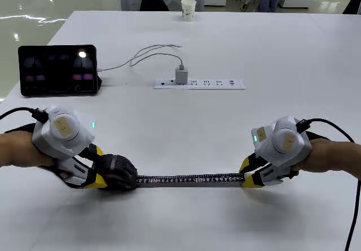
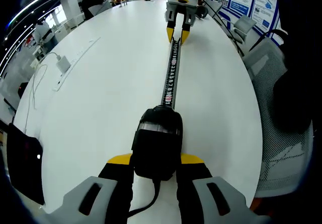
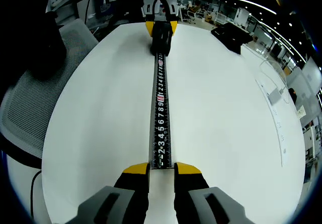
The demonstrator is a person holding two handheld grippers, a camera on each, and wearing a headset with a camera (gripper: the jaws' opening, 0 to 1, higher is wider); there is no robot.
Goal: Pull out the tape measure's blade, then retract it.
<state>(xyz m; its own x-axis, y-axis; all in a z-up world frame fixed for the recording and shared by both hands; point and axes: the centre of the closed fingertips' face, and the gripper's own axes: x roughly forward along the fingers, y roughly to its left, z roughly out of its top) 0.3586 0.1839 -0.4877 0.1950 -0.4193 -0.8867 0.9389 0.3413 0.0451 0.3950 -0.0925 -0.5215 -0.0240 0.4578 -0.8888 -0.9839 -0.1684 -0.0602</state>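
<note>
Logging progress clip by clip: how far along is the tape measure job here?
Done: the blade lies pulled out along the table. In hand: the left gripper has its jaws clamped on the case, and the right gripper pinches the blade's end, so it spans between them. Left: retracting the blade into the case.

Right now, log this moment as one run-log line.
stage: blade extended over table | left gripper: shut on tape measure case | right gripper: shut on blade end
</note>
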